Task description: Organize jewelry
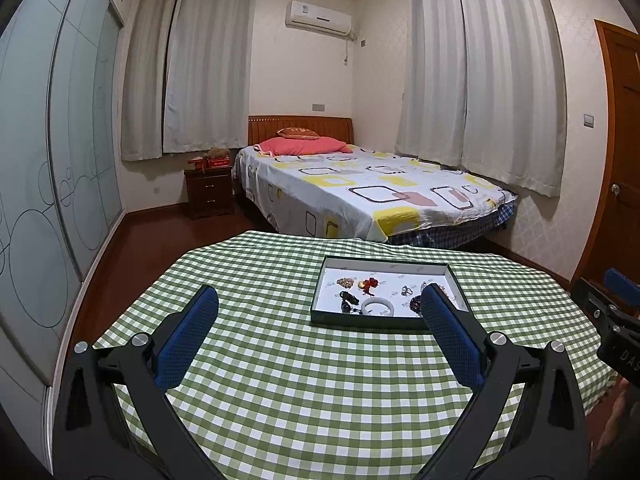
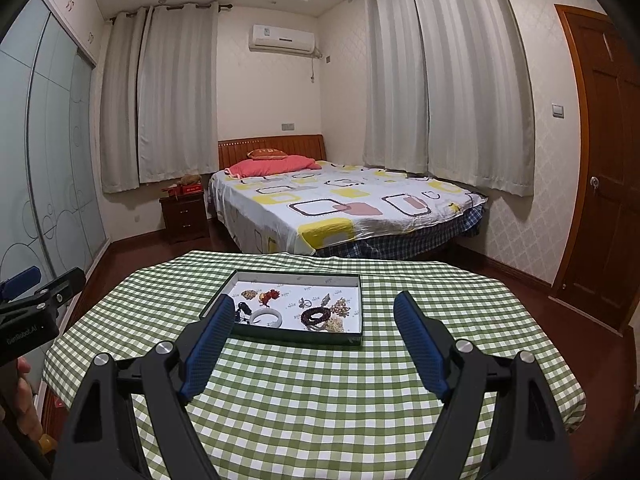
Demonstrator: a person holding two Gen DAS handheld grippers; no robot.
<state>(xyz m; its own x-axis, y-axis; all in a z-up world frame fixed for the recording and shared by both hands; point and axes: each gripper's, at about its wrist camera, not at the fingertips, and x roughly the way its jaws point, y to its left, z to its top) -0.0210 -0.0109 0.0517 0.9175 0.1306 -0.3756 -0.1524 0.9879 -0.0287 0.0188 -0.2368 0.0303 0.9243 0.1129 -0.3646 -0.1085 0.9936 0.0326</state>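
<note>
Both grippers wide open, empty, short of the tray.
Ahead of my right gripper (image 2: 314, 318), the bangle (image 2: 266, 317) touches small pieces in the tray (image 2: 296, 338); my left gripper (image 1: 318, 312) could snag beads (image 2: 316, 315).

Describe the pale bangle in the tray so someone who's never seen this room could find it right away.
On the green checked tablecloth sits a shallow dark-rimmed tray with a white floor. The bangle lies near its front edge, left of the dark bead bracelet. It is the only smooth, plain whitish ring there.
</note>
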